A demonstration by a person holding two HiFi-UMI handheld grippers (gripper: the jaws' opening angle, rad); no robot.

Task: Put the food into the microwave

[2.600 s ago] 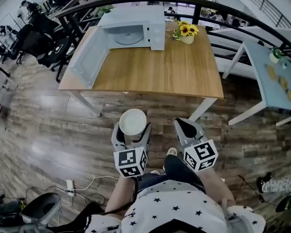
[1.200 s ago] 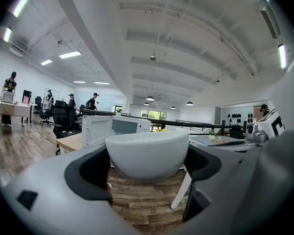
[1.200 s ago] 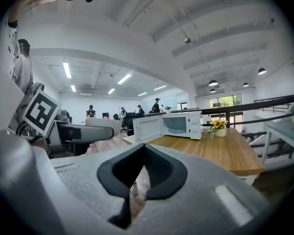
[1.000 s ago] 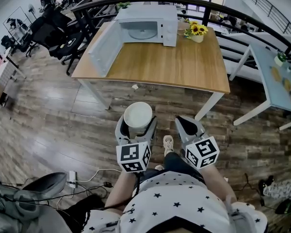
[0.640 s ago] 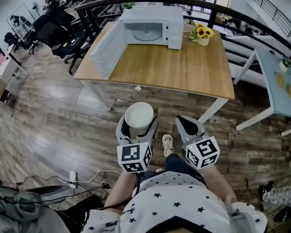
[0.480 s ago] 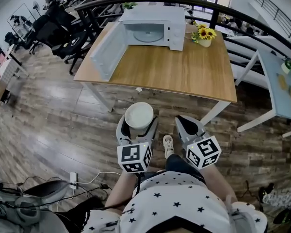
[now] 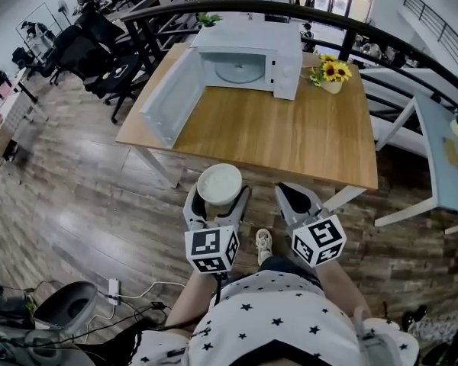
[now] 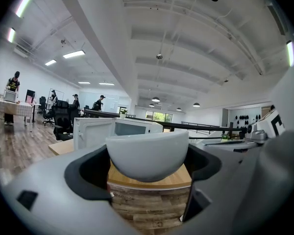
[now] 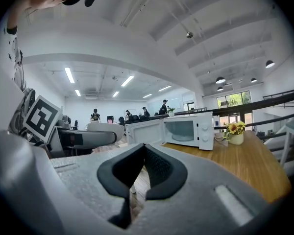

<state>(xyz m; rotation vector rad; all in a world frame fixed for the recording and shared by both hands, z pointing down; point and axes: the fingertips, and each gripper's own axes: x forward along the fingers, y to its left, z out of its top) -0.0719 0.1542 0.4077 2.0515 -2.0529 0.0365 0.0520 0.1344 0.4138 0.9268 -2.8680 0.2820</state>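
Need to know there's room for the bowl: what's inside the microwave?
The microwave, its door open, shows only its round turntable. The back of the cavity is out of sight under the casing.

A wooden table (image 7: 290,139) stands on a dark plank floor (image 7: 69,197). A vase of sunflowers (image 7: 332,73) sits at the table's far right corner. A black railing (image 7: 244,4) curves behind the table. Black office chairs (image 7: 99,44) stand to its left and a pale blue table (image 7: 443,166) to its right.
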